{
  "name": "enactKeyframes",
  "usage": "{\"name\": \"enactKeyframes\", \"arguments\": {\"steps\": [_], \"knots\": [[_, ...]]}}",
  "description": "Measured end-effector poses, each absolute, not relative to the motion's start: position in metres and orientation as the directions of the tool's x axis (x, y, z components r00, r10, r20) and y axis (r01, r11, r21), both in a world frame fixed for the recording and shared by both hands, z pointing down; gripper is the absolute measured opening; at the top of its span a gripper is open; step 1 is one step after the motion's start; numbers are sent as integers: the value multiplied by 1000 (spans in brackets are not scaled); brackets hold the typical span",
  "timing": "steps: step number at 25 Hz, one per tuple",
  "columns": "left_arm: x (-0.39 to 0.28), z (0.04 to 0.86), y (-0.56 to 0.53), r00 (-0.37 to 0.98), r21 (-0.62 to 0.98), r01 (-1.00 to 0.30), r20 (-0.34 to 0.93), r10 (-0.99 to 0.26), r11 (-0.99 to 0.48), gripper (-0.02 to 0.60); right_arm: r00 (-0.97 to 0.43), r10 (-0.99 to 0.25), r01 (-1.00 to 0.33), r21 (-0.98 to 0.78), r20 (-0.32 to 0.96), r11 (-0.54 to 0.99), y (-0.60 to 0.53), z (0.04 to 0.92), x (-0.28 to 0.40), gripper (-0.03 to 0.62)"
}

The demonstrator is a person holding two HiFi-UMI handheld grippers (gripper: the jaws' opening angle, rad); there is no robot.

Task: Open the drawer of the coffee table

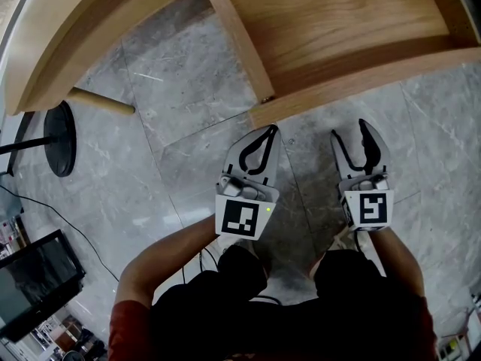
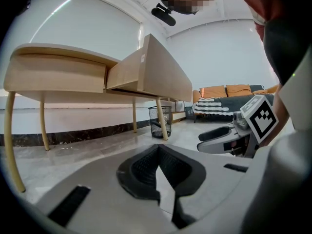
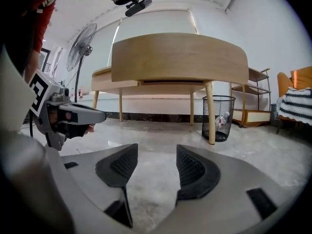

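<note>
The light wooden coffee table (image 1: 68, 28) fills the top of the head view. Its drawer (image 1: 338, 21) stands pulled out, its bare wooden inside showing and its curved front panel (image 1: 361, 81) nearest me. Both grippers hang over the grey floor just short of that panel and touch nothing. My left gripper (image 1: 269, 132) is shut with nothing in it, its tips meeting below the drawer's left corner. My right gripper (image 1: 350, 132) is open and empty. The drawer juts from the table (image 2: 146, 67) in the left gripper view, and its front (image 3: 180, 57) faces the right gripper view.
A fan's black round base (image 1: 60, 138) and a dark monitor (image 1: 34, 280) sit on the floor at left. A wire waste basket (image 3: 218, 117) stands by a table leg (image 3: 210, 112). A low shelf (image 3: 256, 101) and an orange sofa (image 2: 229, 91) lie further off.
</note>
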State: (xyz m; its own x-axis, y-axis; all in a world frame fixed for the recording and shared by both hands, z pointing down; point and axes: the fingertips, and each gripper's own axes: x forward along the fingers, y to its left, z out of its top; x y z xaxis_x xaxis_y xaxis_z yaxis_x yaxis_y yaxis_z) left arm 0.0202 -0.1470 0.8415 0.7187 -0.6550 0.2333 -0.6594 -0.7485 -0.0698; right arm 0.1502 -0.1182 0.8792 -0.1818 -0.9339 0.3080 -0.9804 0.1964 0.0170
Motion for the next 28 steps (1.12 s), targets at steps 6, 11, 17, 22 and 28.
{"name": "enactKeyframes", "arguments": {"steps": [6,11,17,22,28], "knots": [[20,845,-145,719,-62,-658,243,-651,-750,6,-176,-936,-982,15,304,190,-119,878,152,225],[22,847,-145,725,-104,-635,262,-637,-766,6,-166,-942,-983,23,292,181,-121,875,152,143],[23,848,-145,726,-108,-632,266,-635,-768,6,-161,-940,-985,16,302,174,-119,877,156,39],[23,850,-146,728,-111,-628,266,-632,-770,6,-159,-937,-984,27,312,176,-119,881,157,-3],[23,856,-150,714,-97,-643,285,-640,-760,6,-166,-932,-984,13,322,180,-120,880,159,-3]]}}
